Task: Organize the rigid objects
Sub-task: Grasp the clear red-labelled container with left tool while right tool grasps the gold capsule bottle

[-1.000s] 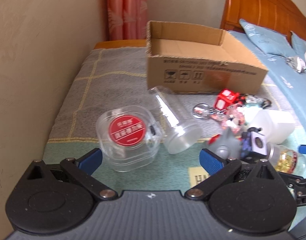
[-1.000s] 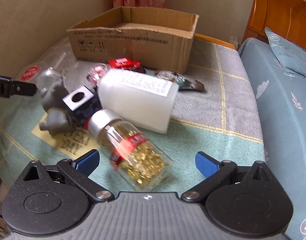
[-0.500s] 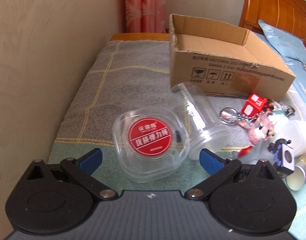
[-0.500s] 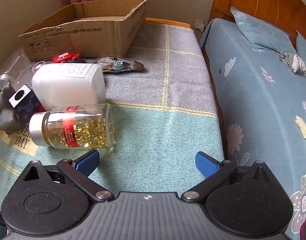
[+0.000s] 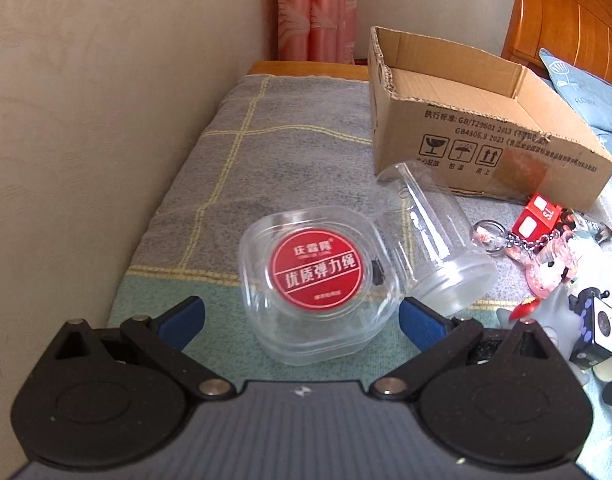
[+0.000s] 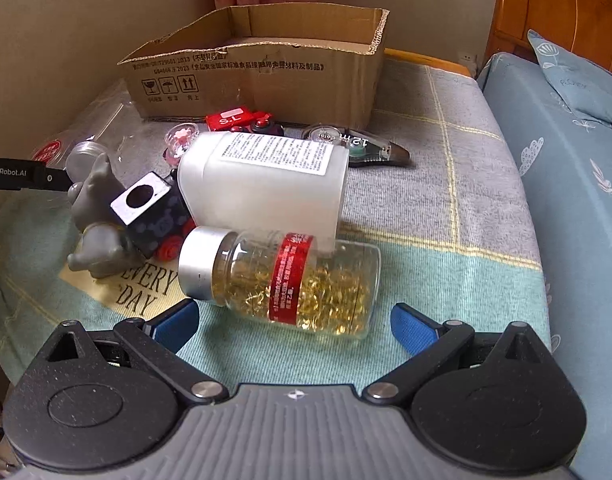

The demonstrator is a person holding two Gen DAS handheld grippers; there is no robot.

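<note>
I am looking at a grey and green checked blanket (image 6: 458, 184) covering the surface. An open cardboard box (image 6: 265, 76) is sitting on it at the far side. A capsule bottle (image 6: 281, 280) is lying on its side nearest me, a white plastic bottle (image 6: 265, 188) touching it behind. A correction tape dispenser (image 6: 358, 146) is lying right of that. Left, a clear round container (image 5: 314, 280) is resting beside a toppled clear cup (image 5: 434, 248).
</note>
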